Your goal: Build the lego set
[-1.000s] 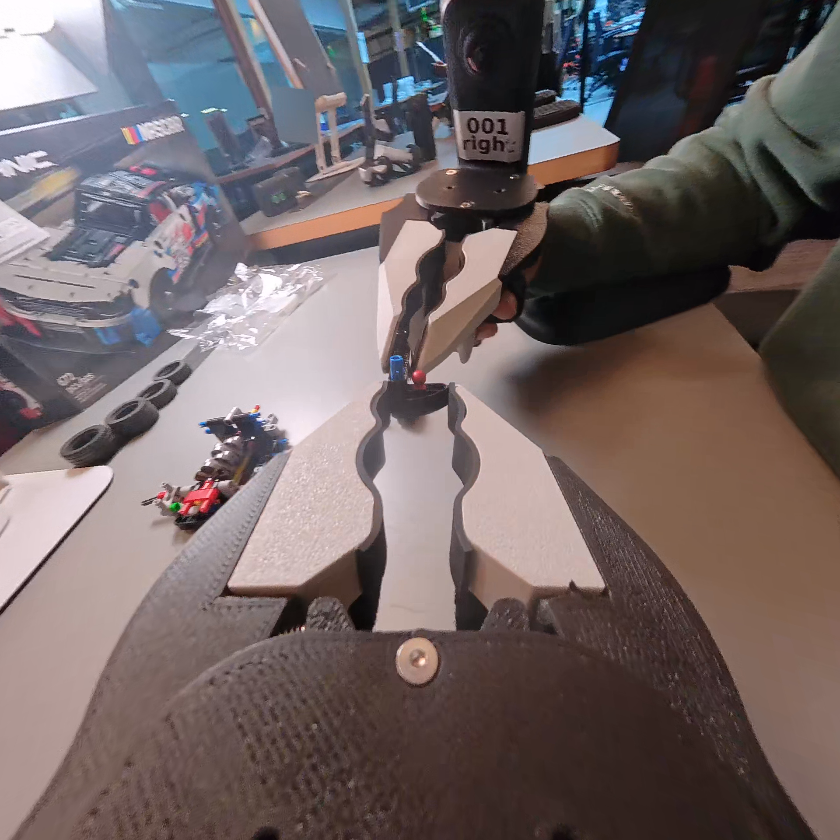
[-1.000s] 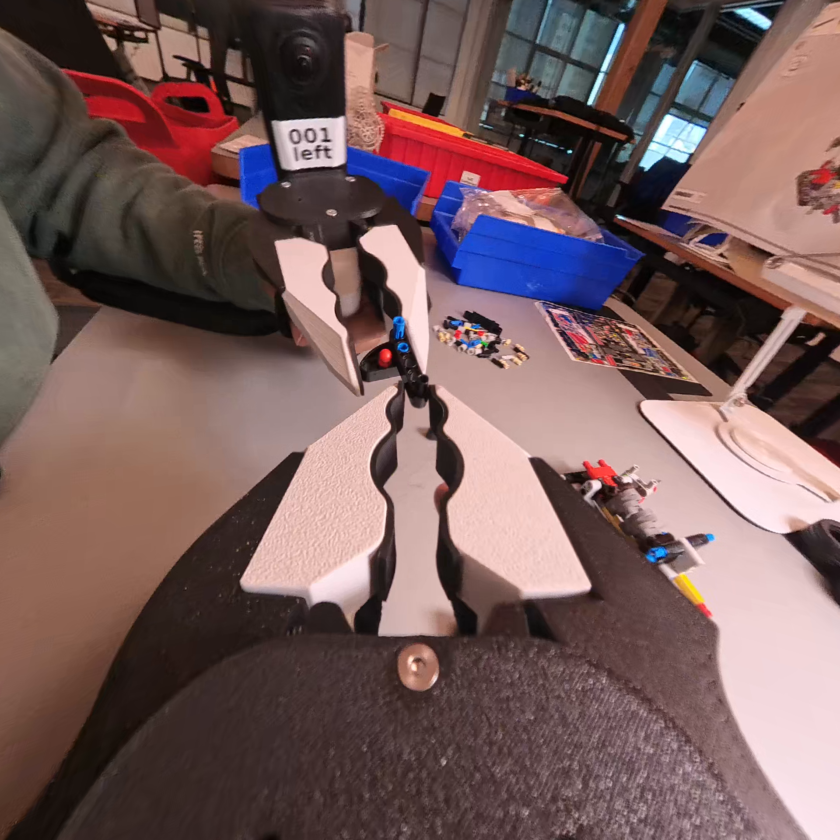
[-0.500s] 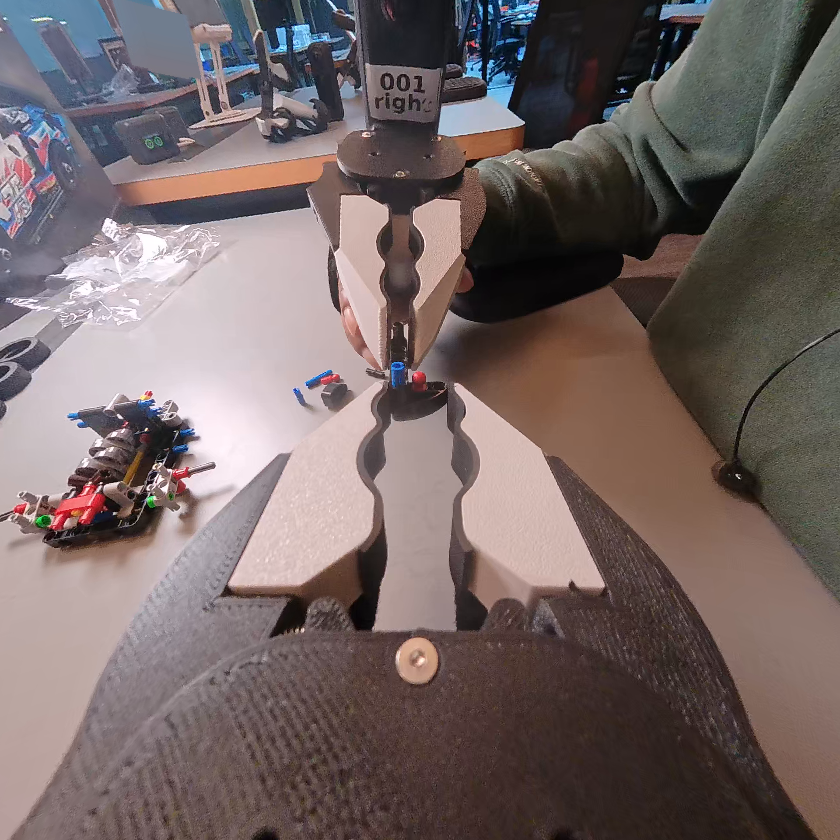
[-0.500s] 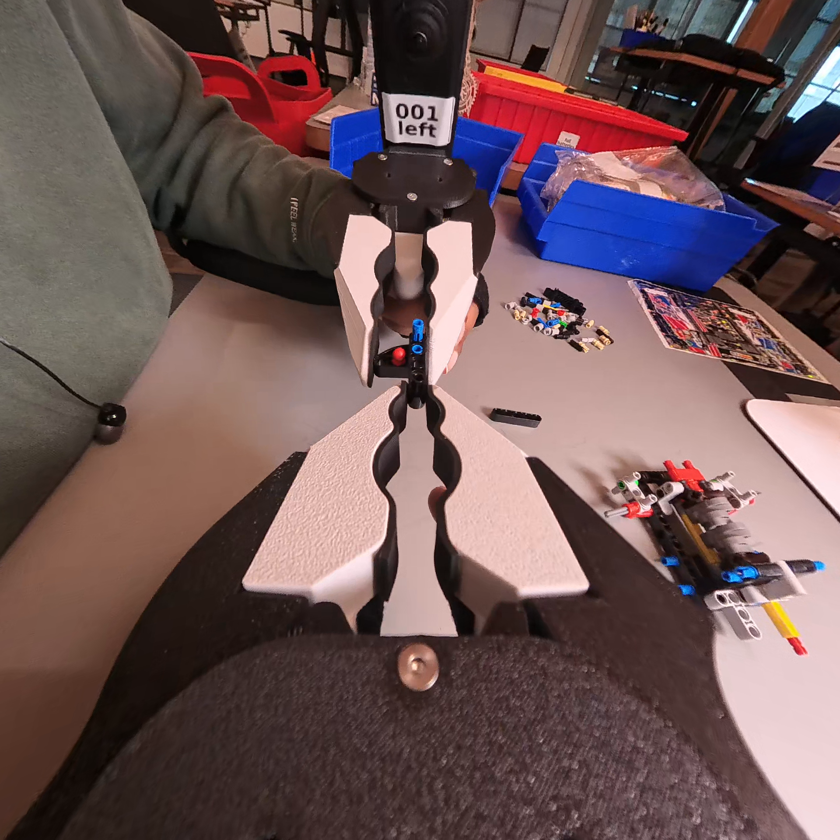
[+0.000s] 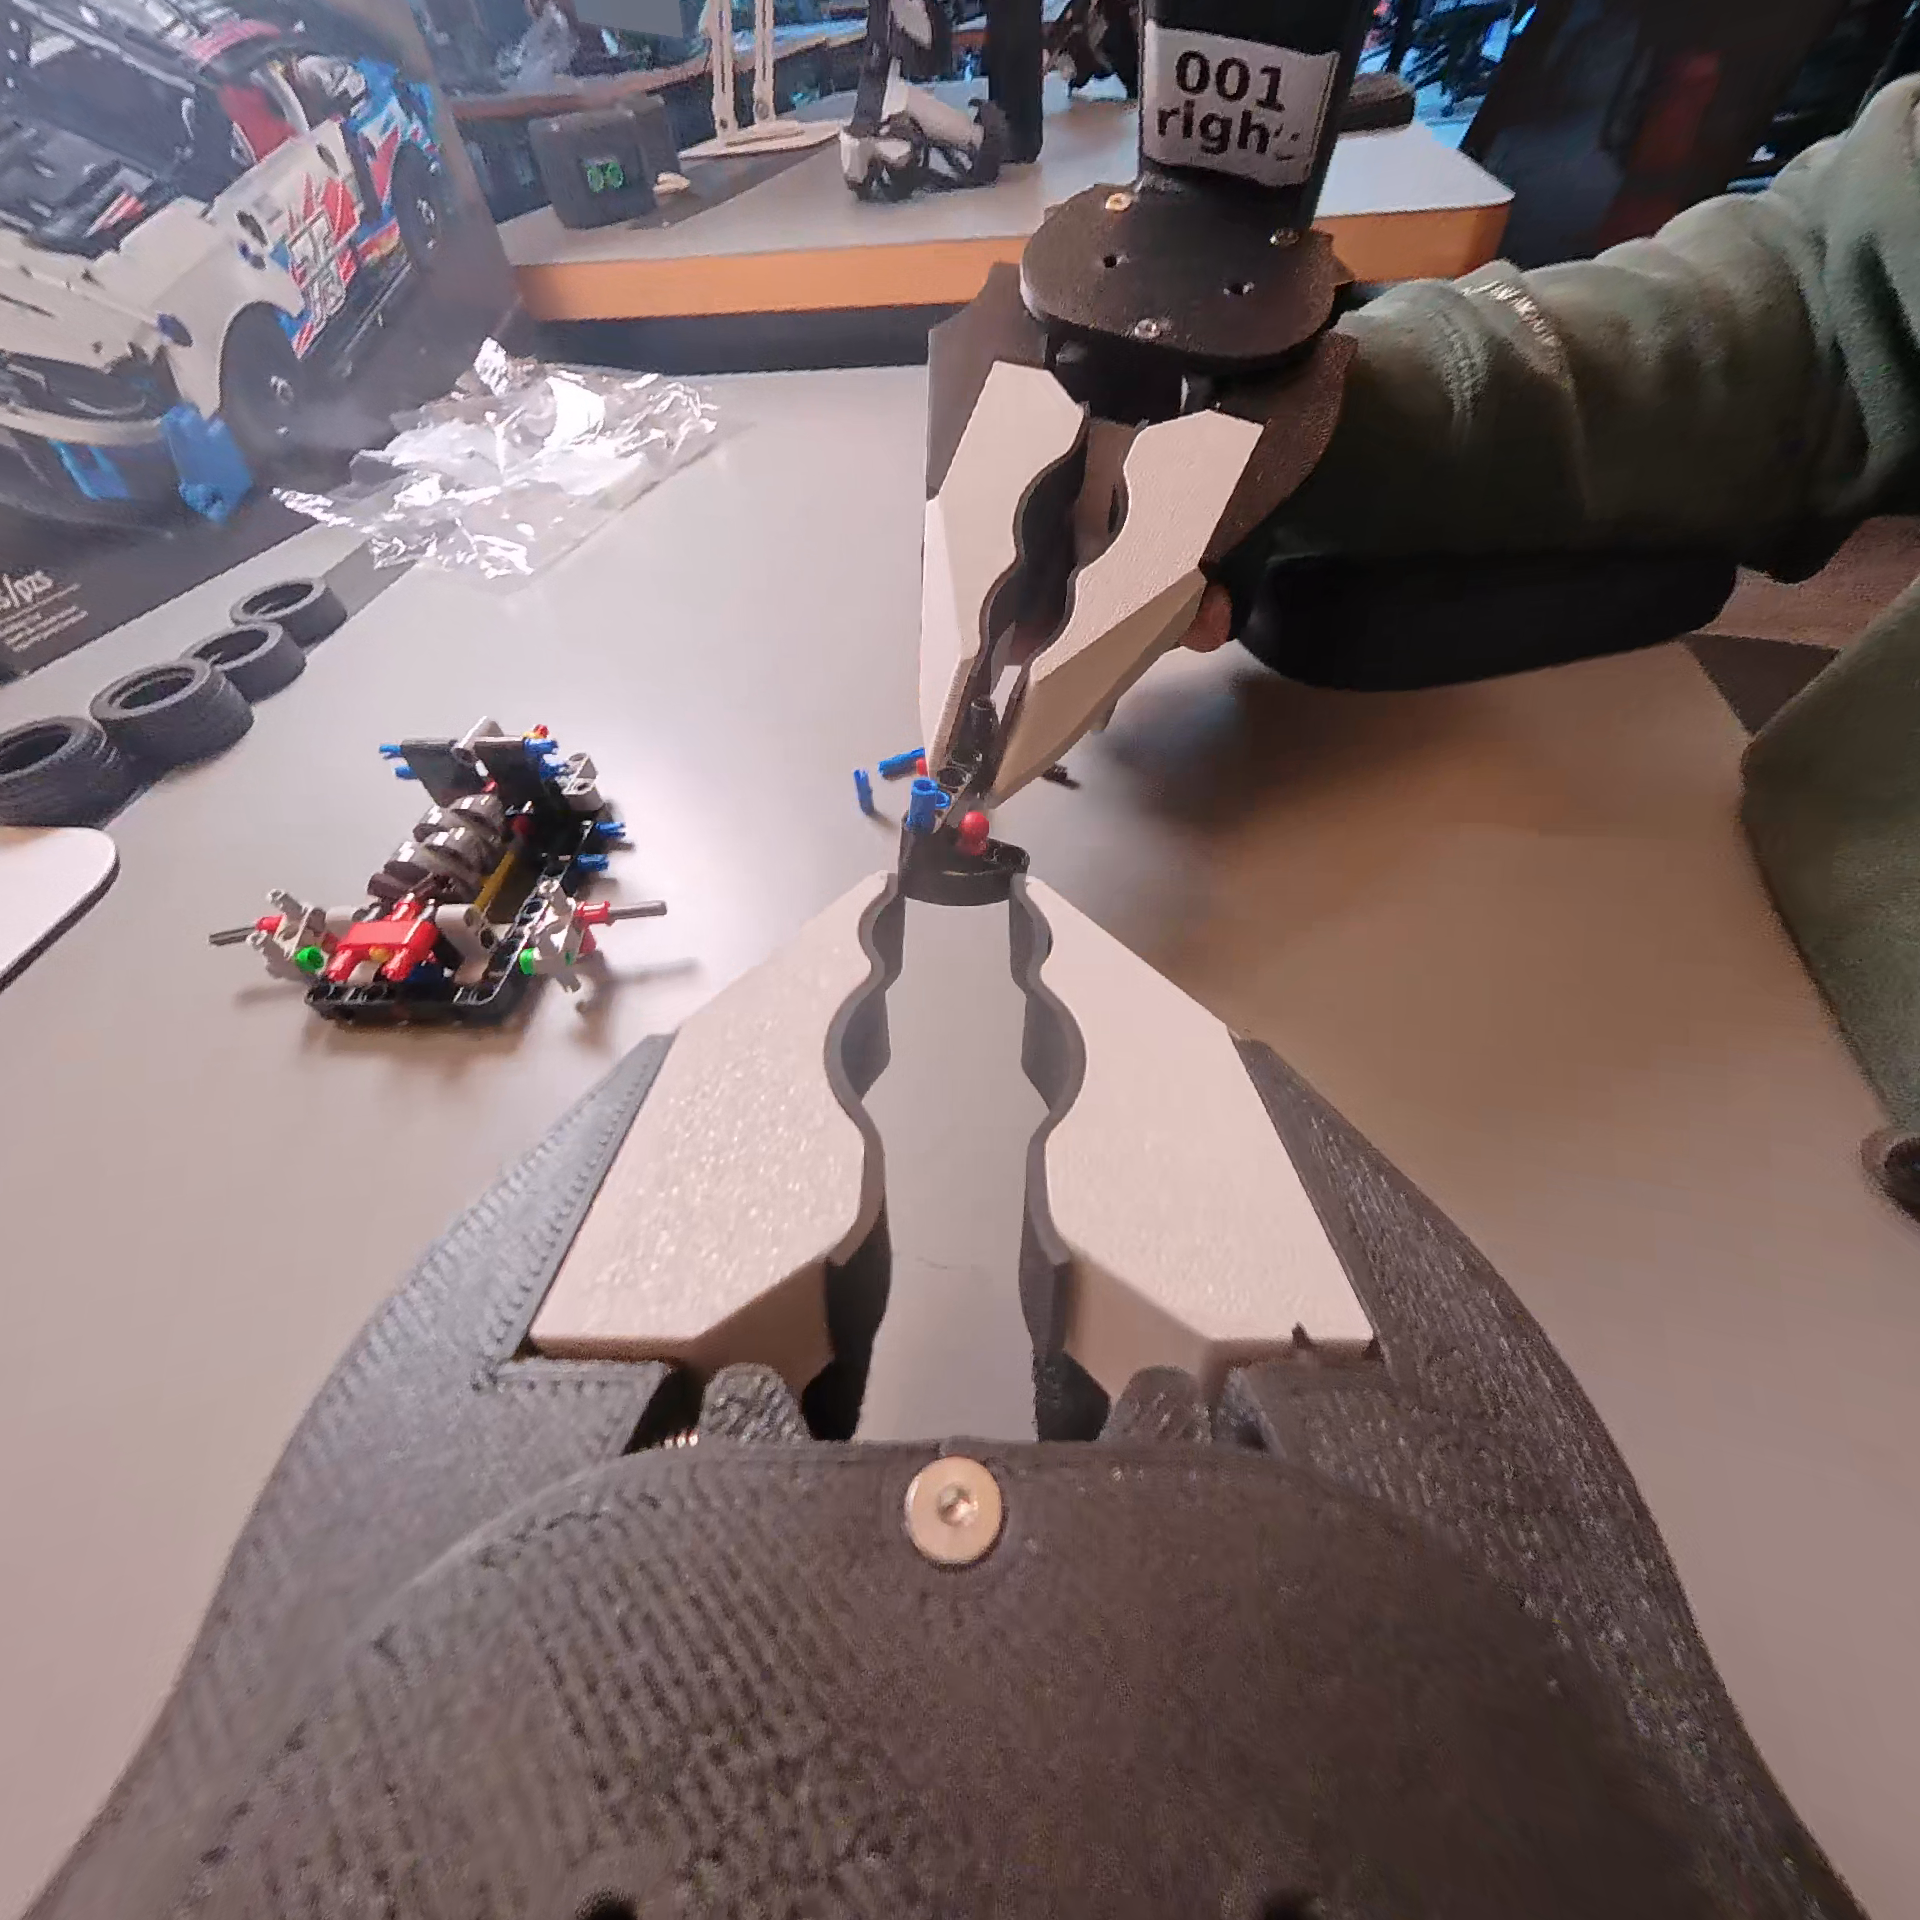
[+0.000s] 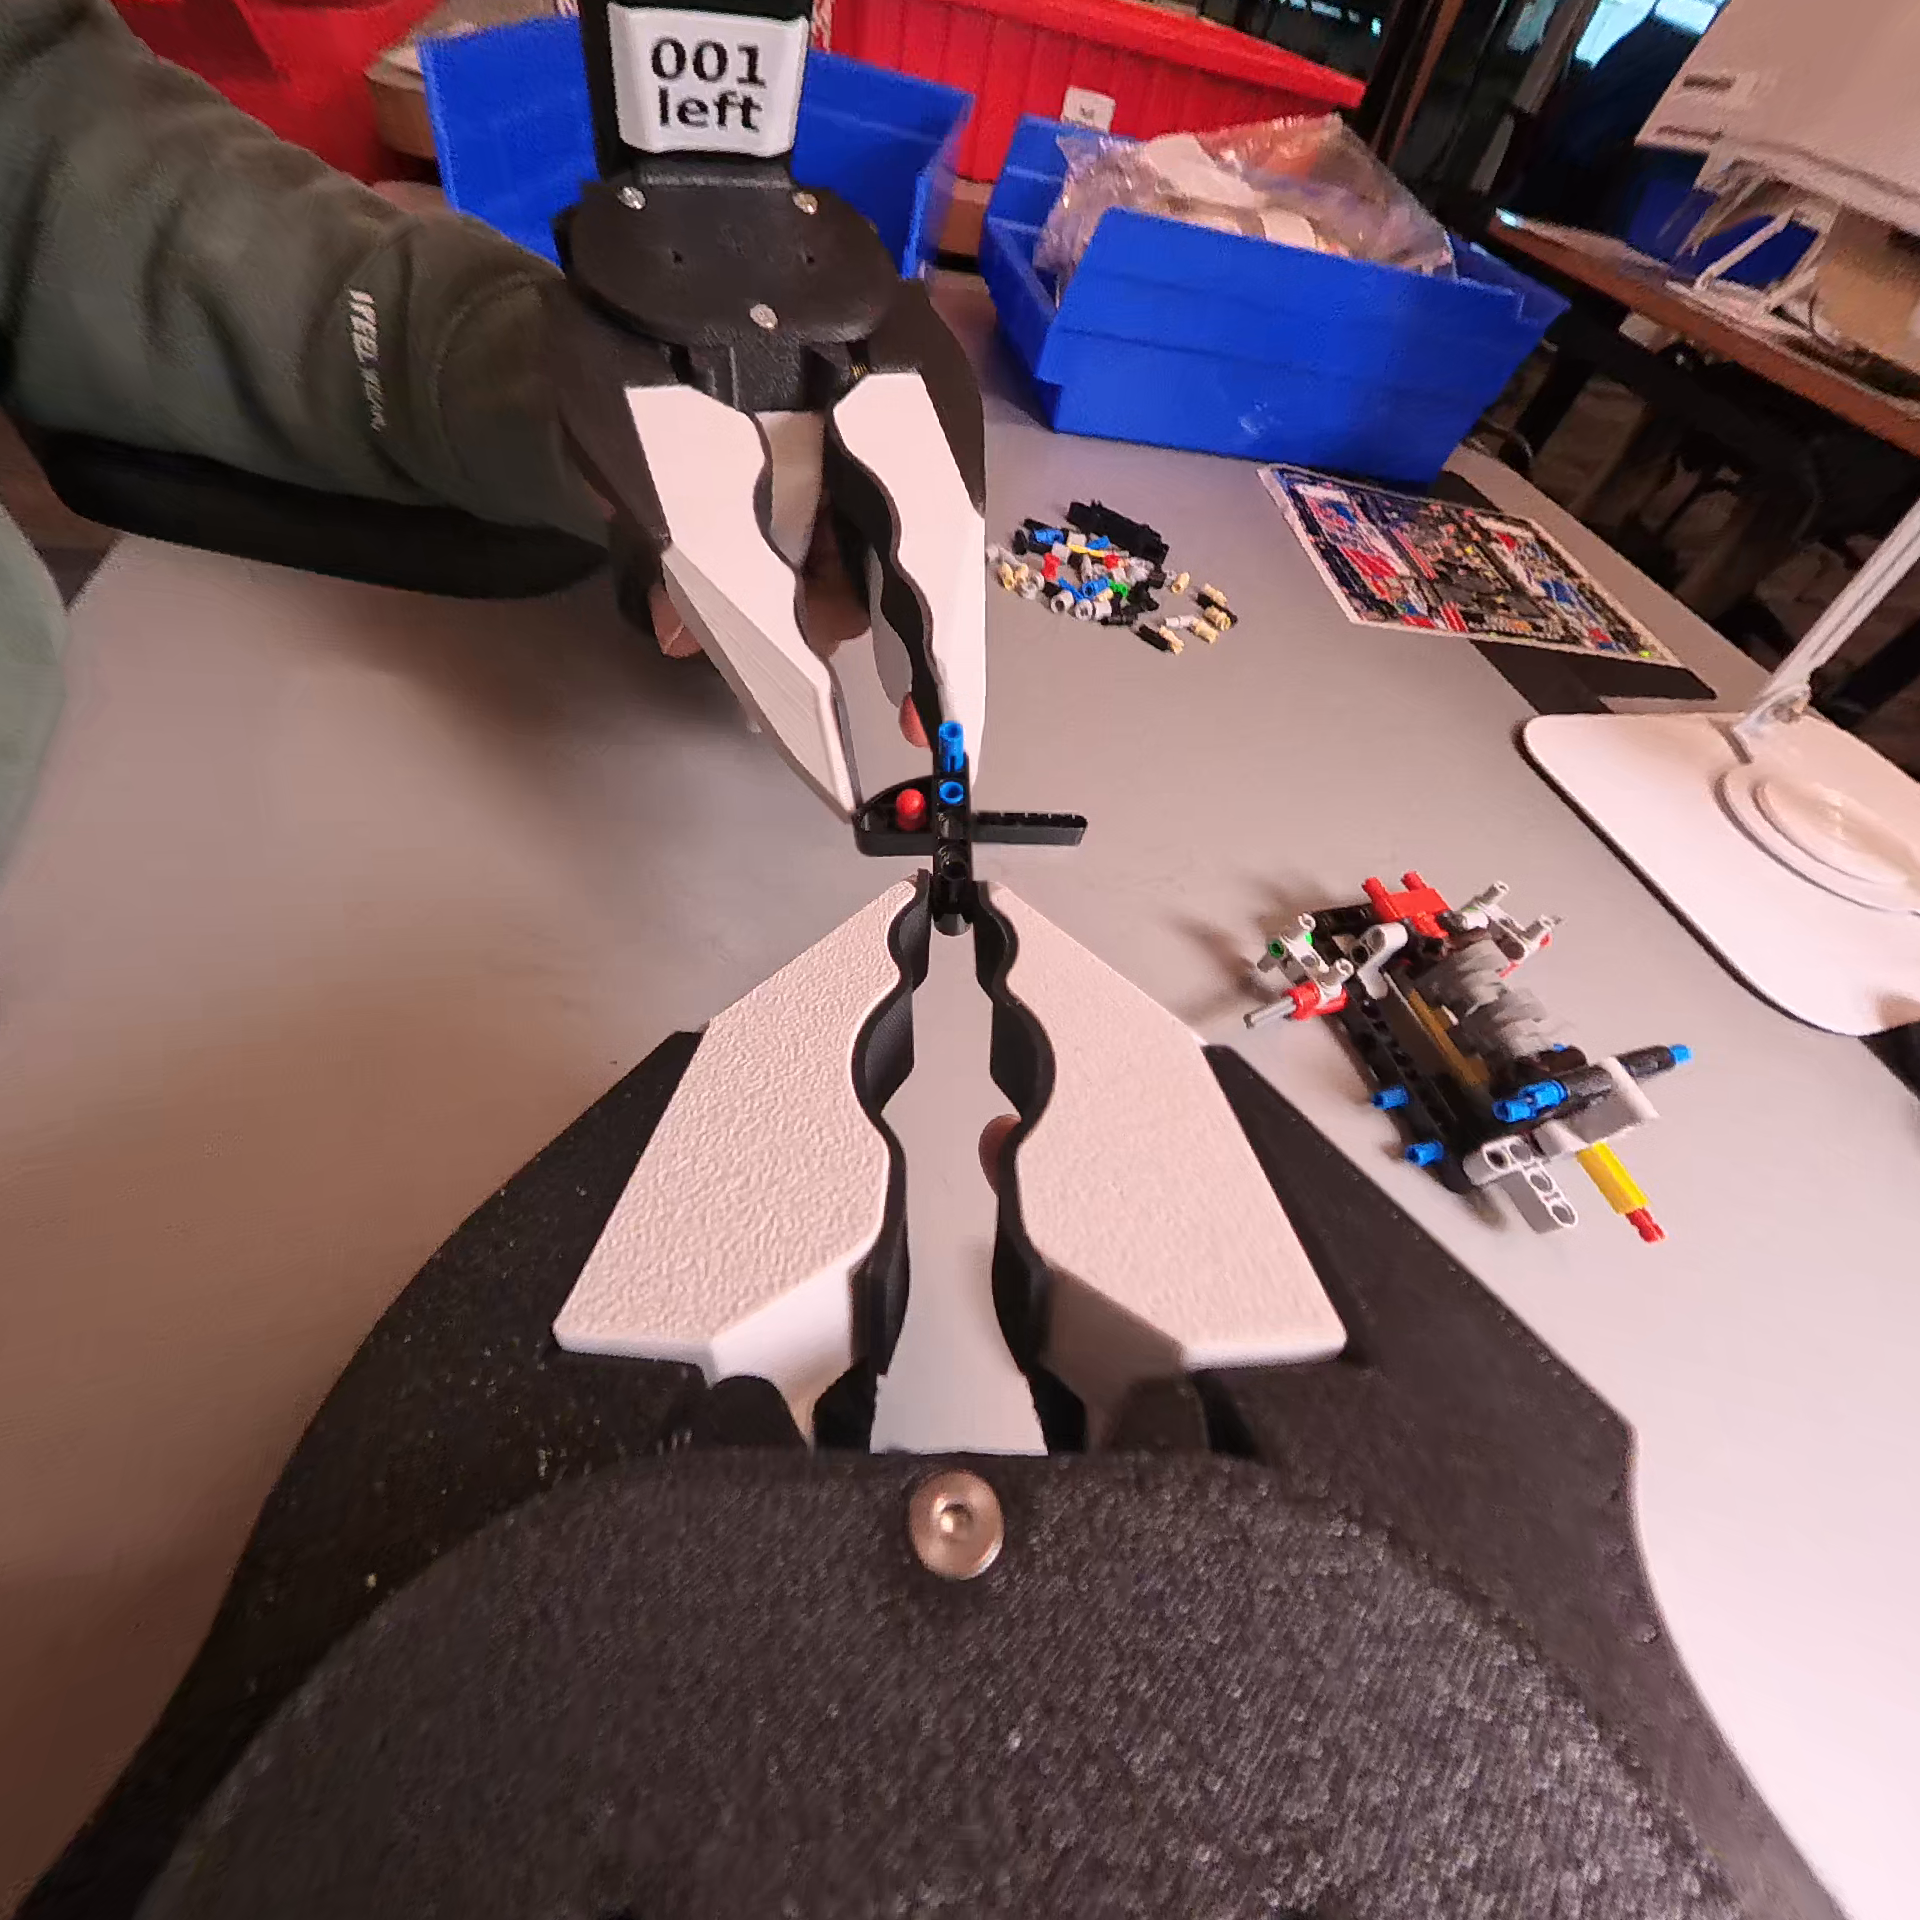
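Black curved piece [image 5: 961, 871] pinched in left tool [image 5: 956, 883]; right tool [image 6: 948, 902] clamps attached beam [image 6: 950, 831].

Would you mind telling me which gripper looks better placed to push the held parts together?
Probably the right gripper: it pinches the slim black beam meeting the blue pin, while the left gripper just steadies the curved black piece.

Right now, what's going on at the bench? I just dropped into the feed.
A person is joining two small Lego parts in mid-air above the grey table. The left gripper is shut on a curved black piece carrying a red pin. The right gripper is shut on a thin black beam with blue pins, and the two parts meet at the fingertips. The half-built chassis lies untouched on the table, with a pile of loose parts farther back.
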